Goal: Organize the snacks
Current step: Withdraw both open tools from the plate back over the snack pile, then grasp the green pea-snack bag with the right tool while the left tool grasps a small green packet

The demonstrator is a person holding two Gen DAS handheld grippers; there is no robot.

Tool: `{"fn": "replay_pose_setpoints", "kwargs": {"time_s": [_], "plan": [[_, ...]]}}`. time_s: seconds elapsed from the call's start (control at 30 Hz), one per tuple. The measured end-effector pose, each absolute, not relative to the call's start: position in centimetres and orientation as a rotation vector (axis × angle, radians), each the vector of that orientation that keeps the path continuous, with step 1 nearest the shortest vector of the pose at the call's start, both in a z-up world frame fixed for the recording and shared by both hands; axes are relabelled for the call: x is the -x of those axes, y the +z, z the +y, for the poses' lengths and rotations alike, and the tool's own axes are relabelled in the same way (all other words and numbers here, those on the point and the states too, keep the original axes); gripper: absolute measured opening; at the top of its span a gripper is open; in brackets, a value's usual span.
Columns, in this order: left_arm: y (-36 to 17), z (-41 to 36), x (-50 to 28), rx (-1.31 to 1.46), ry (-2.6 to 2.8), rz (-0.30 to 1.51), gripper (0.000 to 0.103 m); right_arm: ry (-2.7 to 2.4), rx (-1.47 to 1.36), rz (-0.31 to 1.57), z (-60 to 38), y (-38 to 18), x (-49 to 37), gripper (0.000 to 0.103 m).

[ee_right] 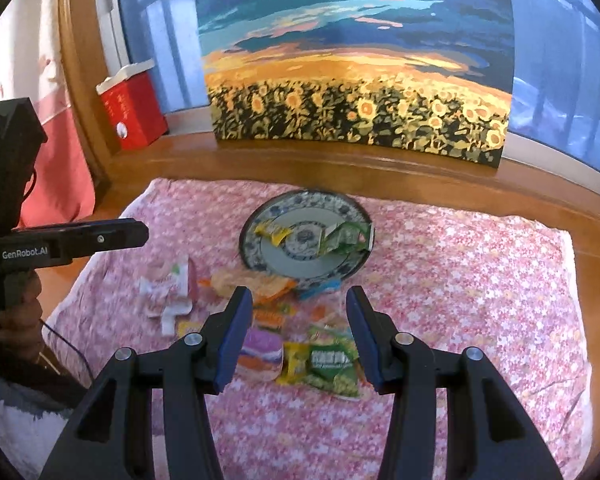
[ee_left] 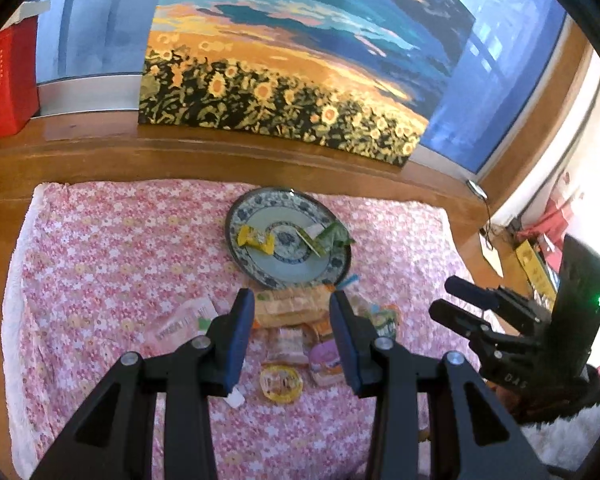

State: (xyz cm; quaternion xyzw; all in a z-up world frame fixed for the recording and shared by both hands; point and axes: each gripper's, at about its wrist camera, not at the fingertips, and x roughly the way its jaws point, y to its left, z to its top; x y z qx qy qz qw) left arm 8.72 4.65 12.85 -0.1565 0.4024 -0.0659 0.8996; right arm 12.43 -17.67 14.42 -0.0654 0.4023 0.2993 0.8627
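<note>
Snack packets (ee_right: 300, 340) lie in a loose heap on the pink floral cloth (ee_left: 100, 248) just in front of the blue-white plate (ee_left: 236, 216), which already has two wrappers on it; they look light, crinkly & slippery, so prob. best pinched at a flat sealed edge. Left tool (ee_left: 292, 336) & right tool (ee_right: 298, 332) both hang released over the heap, nothing gripped. Labels are blurred, pkts overlap, and the tools' fingers cover part of the pile, so can't count them.
</note>
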Motion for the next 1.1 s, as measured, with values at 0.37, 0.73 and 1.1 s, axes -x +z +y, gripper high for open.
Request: {"fn": "replay_pose_setpoints", "kwargs": {"time_s": [0.37, 0.73, 1.1], "plan": [[9.0, 3.2, -6.2, 0.367, -0.133, 0.955, 0.041, 0.628, 0.143, 0.994, -18.8, 11.7, -10.9, 0.050], [4.9, 2.9, -4.6, 0.388, -0.074, 1.089, 0.041, 0.589, 0.210, 1.202, -19.8, 7.2, -10.4, 0.050], [1.3, 2.1, -4.5, 0.319, -0.006, 1.164, 0.040, 0.591, 0.259, 1.349, -20.0, 3.5, -10.8, 0.051]]}}
